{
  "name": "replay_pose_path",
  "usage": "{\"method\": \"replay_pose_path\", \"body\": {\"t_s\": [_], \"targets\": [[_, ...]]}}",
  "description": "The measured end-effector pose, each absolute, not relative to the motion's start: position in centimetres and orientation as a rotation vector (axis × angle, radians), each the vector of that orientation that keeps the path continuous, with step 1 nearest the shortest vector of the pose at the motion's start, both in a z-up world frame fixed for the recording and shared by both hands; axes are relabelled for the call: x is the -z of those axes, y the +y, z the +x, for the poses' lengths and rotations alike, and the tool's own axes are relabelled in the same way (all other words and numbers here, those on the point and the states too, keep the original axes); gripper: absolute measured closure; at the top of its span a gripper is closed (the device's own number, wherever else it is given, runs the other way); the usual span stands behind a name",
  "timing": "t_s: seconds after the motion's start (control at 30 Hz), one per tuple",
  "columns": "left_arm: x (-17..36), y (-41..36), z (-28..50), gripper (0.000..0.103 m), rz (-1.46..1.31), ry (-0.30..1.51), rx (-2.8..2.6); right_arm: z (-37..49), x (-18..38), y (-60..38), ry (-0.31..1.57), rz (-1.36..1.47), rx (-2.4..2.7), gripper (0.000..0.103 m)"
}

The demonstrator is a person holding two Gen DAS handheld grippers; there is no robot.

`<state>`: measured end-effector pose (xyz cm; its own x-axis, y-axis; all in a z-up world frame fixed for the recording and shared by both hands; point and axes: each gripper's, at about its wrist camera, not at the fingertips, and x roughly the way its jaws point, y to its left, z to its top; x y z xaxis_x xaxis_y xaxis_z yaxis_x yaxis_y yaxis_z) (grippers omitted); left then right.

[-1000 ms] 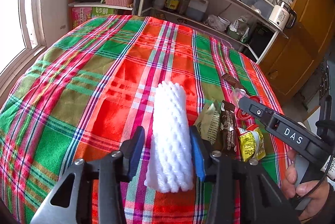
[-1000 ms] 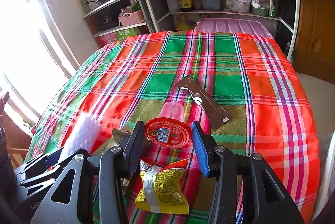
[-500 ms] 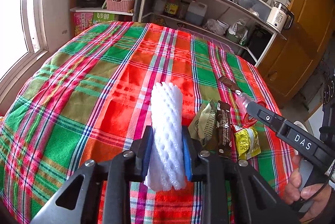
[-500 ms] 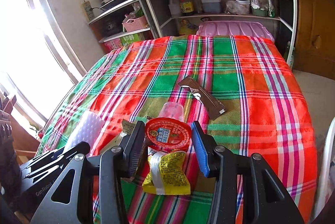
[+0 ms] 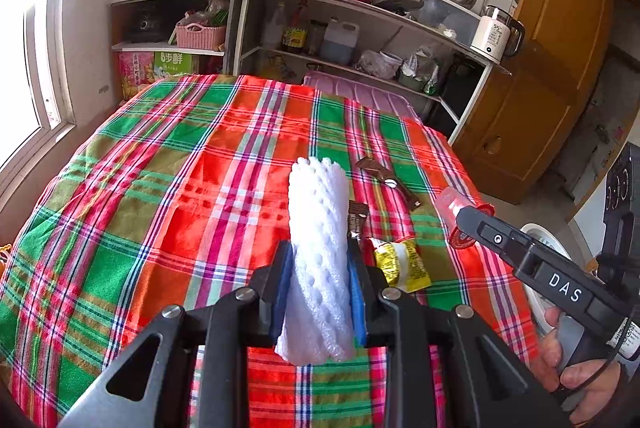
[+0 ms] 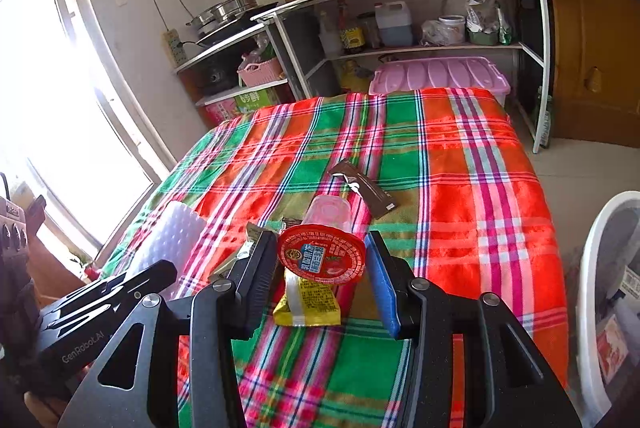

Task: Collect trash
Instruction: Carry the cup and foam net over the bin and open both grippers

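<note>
My left gripper (image 5: 320,268) is shut on a white foam net sleeve (image 5: 318,211), held upright and lifted off the plaid tablecloth (image 5: 160,187). My right gripper (image 6: 322,256) is shut on a clear plastic cup with a red printed lid (image 6: 322,254), also raised; in the left wrist view that cup (image 5: 452,197) sticks out past the right gripper's tip. A yellow snack packet (image 6: 310,302) lies on the cloth just below the cup. A long brown wrapper (image 6: 364,189) lies farther back. Another small dark wrapper (image 5: 357,216) peeks out behind the foam sleeve.
A white bin (image 6: 600,268) with rubbish inside stands off the table's right edge. Shelves (image 6: 400,47) with bottles, pots and a kettle line the far wall, with a pink-lidded box (image 6: 440,75) behind the table. A window is on the left.
The left jaws closed onto the foam sleeve. Both grippers then rose and drew back from the table, carrying the sleeve and the cup; the yellow packet stayed on the cloth.
</note>
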<state>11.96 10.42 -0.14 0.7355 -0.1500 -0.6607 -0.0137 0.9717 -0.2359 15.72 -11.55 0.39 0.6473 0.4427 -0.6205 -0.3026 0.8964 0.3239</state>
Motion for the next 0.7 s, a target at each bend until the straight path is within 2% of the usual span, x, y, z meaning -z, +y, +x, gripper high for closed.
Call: {"method": "replay_pose_path", "body": {"t_s": [0.7], "targets": [[-2.5, -0.8, 11.8, 0.076, -0.131, 0.719, 0.287, 11.1, -2.8, -22.6, 0.666, 0.249, -0.246, 0.057]]}}
